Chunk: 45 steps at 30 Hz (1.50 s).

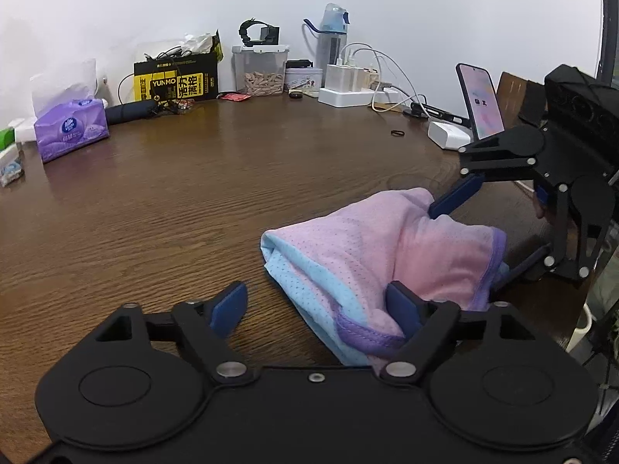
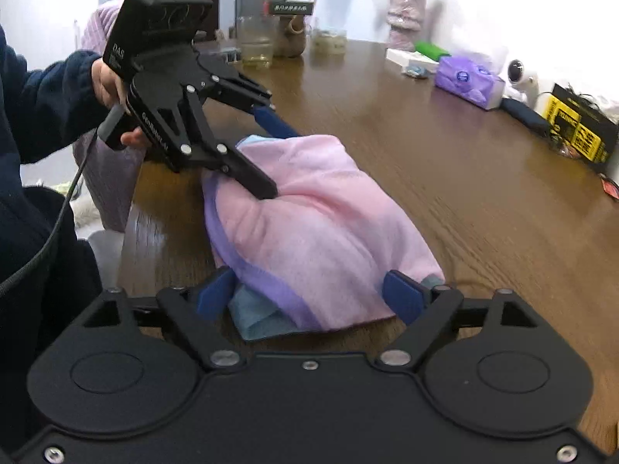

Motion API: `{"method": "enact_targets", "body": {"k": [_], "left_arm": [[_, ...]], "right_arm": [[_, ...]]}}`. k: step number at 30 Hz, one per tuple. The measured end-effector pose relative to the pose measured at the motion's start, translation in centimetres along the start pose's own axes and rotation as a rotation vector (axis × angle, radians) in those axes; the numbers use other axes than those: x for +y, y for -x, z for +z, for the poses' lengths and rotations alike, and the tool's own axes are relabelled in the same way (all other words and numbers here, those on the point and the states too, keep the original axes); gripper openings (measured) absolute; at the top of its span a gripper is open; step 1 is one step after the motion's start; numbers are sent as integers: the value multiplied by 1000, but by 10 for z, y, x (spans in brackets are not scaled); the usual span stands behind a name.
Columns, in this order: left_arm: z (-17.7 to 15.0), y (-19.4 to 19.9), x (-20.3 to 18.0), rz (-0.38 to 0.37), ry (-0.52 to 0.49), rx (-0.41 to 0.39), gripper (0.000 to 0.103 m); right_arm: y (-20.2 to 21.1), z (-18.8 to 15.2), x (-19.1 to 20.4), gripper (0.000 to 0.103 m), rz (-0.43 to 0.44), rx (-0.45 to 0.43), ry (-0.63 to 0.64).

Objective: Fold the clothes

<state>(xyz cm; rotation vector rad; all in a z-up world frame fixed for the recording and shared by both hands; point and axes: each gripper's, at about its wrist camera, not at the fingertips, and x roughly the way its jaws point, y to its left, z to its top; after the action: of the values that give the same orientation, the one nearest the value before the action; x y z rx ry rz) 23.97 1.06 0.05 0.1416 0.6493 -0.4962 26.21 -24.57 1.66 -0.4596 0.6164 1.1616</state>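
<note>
The pink and blue shirt (image 1: 371,255) lies in a soft bunch on the brown wooden table (image 1: 174,201). The left gripper (image 1: 321,305) has its two blue fingers wide apart. Its right finger (image 1: 402,305) rests against the shirt's purple edge, and its left finger sits over bare table. The right gripper (image 2: 309,295) also has its fingers apart, with the near end of the shirt between them. A purple tissue pack (image 1: 71,129) sits far ahead of the left gripper.
</note>
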Motion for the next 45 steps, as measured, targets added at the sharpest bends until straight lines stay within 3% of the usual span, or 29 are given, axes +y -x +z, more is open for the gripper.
{"method": "enact_targets", "body": {"k": [3,6,9,11,18,23,29,30,31,32,33,35,37,41,45], "left_arm": [[10,18,-4,51,3,-13,92],[16,50,-8,41,27,-70,103],[18,64,-9,30,67,-90,103],[18,57,-13,50,69,-79,103],[12,8,-26,130,95,31,103],[2,-2,-25,109,89,57,101],[-7,-5,-23,79,95,41,101],[-7,-4,-23,64,89,33,95],[-7,-4,-24,47,84,25,82],[-7,-3,-24,39,83,23,75],[-6,-3,-26,11,86,18,60],[-4,-3,-28,-40,94,14,43],[-3,-4,-28,-57,112,13,21],[5,-5,-23,-61,114,17,16],[27,0,-19,-46,39,23,15]], "right_arm": [[12,8,9,88,-30,-14,27],[38,16,15,89,-54,-77,23],[71,22,14,92,-184,-124,-71],[75,20,10,92,-192,-131,-158],[28,19,-1,92,-200,-43,-276],[-5,16,-20,92,-195,-6,-381],[-27,11,-19,92,-162,2,-399],[-28,11,-19,92,-163,-2,-397],[-29,11,-18,91,-165,-5,-396],[-29,11,-17,84,-164,-6,-397],[-28,11,-17,79,-160,-8,-395],[-26,13,-14,55,-141,-16,-394],[-25,14,-11,49,-126,-19,-401],[-23,16,-2,26,-154,-29,-397],[-15,33,0,19,-183,-53,-367]]}}
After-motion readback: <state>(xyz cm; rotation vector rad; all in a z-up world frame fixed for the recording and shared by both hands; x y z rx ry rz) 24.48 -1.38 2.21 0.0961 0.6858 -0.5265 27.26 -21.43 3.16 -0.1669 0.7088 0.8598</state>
